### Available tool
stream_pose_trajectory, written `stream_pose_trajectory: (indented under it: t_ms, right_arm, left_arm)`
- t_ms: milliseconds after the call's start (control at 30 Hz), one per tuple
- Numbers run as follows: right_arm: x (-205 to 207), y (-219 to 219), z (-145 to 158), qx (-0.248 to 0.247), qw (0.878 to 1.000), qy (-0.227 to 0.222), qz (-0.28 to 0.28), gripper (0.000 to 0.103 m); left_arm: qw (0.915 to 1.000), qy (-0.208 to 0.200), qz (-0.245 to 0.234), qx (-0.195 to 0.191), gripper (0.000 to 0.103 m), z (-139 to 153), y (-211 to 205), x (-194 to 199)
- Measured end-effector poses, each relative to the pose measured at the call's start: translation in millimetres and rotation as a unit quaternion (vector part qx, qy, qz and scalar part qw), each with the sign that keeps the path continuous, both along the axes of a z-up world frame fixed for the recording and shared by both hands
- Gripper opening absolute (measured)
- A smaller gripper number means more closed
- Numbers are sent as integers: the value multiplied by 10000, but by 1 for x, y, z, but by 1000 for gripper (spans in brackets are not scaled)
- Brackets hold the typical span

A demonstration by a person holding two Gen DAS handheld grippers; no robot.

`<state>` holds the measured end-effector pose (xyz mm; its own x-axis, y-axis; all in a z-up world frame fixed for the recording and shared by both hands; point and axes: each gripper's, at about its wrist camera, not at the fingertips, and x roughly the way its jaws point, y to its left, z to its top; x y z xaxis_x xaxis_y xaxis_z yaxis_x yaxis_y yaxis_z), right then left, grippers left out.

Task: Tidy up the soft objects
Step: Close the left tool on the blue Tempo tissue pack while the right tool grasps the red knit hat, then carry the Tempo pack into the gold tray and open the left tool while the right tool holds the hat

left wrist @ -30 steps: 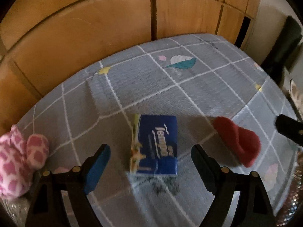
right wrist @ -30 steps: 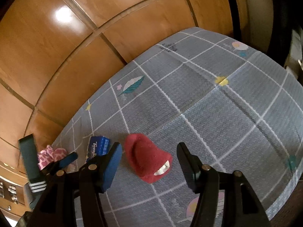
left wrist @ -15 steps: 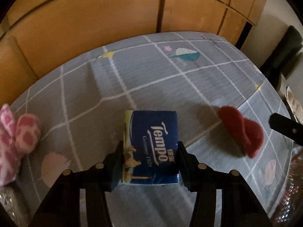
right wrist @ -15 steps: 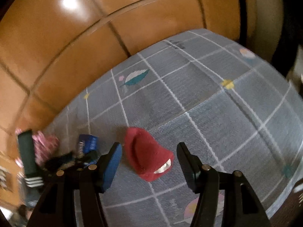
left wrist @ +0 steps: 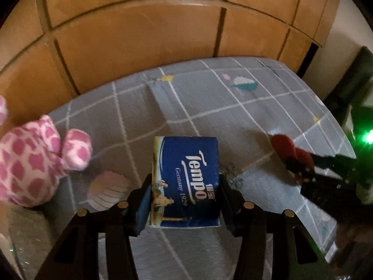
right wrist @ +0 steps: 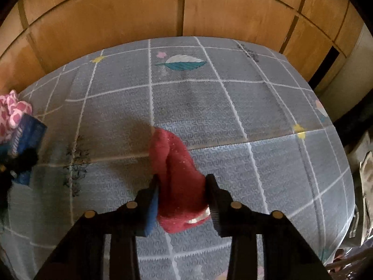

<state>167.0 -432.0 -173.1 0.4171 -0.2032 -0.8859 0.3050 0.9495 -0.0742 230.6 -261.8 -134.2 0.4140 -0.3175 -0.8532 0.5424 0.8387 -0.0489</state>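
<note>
In the left wrist view my left gripper is shut on a blue Tempo tissue pack, both pads pressed against its sides above the grey checked mat. In the right wrist view a red fuzzy slipper-like soft object lies on the mat between the jaws of my right gripper, which are closing and touch its sides. The same red object and the right gripper appear at the right of the left wrist view. The tissue pack shows at the far left of the right wrist view.
A pink-and-white spotted plush toy sits at the mat's left edge, also seen as the plush toy. Wooden cabinet doors stand behind the mat. Dark furniture lies past the right edge.
The left gripper closed on the tissue pack and carried it left toward the plush toy. The right gripper rolled, came down over the red object and narrowed its jaws onto it.
</note>
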Motion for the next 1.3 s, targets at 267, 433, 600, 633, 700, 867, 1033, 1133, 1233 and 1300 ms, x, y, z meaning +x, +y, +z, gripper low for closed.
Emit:
stream_pose_trajectory:
  t_ms: [267,433,600,633,700,867,1033,1133,1233,1300]
  right_arm:
    - [-2,-1,0,161,9999,-47,-25,38]
    - [0,8,-3,-164,9998,-7,125,38]
    - [-1,10,-3,-271,9995,23,146,38]
    - [0,11,-4,-307,9994,32,155,38]
    - [0,14,-4,-423,9989,55,196,38]
    - [0,19,-6,-657,9973,81,326,38]
    - [-1,21,-6,-748,9965,84,375,38]
    - [-1,22,-6,-795,9960,83,395,38]
    - [-2,24,-6,-868,9953,80,422,38]
    - [-3,25,-6,-898,9950,74,434,38]
  left_arm:
    - [9953,-477,772,-327,52,65,56,29]
    - [9849,-860,1377,-598,52,114,124,43]
    - [9690,-1245,2062,-552,52,148,206,52]
    - [9660,-1250,2198,-538,52,150,222,53]
    - [9595,-1231,2482,-516,52,151,256,55]
    - [9352,-1133,3327,-437,52,143,345,44]
    - [9099,-1087,3981,-423,52,129,423,1]
    - [8992,-1030,4229,-437,52,113,454,-33]
    - [8901,-968,4424,-505,52,100,479,-69]
    - [8835,-929,4557,-556,52,94,494,-95]
